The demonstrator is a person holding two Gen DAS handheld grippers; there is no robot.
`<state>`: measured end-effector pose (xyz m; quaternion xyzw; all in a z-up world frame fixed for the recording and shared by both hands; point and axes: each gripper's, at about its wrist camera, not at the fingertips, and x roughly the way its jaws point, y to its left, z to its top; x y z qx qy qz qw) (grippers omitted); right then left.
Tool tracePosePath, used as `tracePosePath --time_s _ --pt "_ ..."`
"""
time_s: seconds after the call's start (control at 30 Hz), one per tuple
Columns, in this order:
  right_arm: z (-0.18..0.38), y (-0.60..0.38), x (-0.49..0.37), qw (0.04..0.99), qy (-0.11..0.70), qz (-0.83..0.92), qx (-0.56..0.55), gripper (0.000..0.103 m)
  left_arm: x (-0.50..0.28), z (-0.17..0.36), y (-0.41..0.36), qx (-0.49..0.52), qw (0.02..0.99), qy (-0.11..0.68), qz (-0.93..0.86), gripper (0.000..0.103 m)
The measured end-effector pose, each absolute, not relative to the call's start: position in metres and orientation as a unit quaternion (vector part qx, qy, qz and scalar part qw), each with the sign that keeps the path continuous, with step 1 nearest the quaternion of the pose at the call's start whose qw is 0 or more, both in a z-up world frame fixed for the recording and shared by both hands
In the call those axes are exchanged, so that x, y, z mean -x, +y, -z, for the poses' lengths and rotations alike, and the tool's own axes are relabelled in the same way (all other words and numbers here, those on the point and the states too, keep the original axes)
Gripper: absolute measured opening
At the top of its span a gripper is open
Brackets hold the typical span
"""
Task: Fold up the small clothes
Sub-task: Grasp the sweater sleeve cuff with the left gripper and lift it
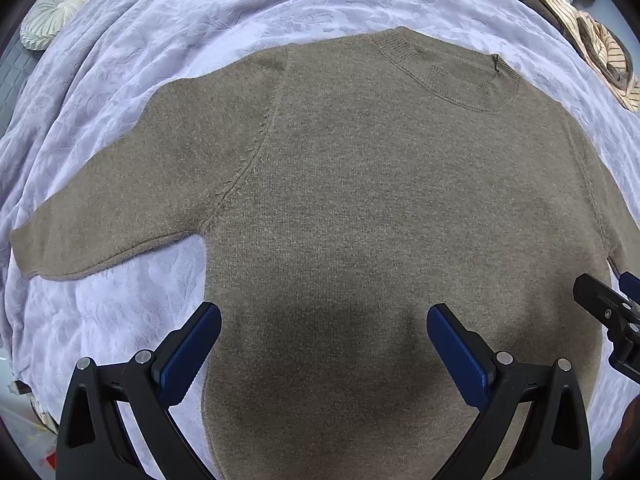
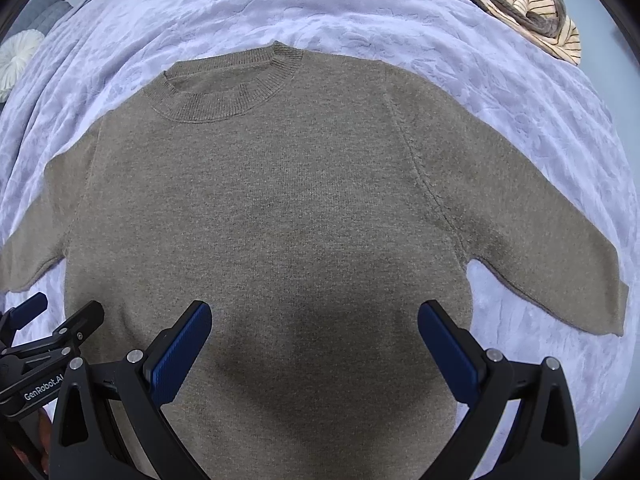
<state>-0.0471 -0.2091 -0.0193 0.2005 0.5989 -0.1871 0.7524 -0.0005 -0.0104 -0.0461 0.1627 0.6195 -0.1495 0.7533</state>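
One bed, covered by one lavender embossed blanket (image 1: 280, 4), bare fabric showing on all visible sides of the load; one brown knit sweater (image 1: 360, 208) laid flat at its centre, ribbed collar (image 1: 448, 76) toward the far side, two short sleeves spread outward, one per side. One heap of striped and brown clothes (image 2: 520, 4) at the far right edge, well apart from the sweater; one round white pleated cushion (image 1: 56, 12) off the far left corner. Two grippers, left gripper (image 1: 324, 336) and right gripper (image 2: 314, 332), side by side above the sweater's lower body, fingers of each spread wide apart, holding nothing.
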Motion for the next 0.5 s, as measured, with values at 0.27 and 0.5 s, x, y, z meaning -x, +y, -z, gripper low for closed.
tracePosePath --time_s 0.27,0.5 --pt "0.013 -0.193 0.039 0.764 0.596 0.169 -0.182 0.103 -0.010 0.056 0.010 -0.132 0.755 0.625 0.147 0.103" --pt "0.011 -0.167 0.027 0.770 0.596 0.136 -0.183 0.103 -0.033 0.056 0.066 -0.056 0.771 0.618 0.142 0.103"
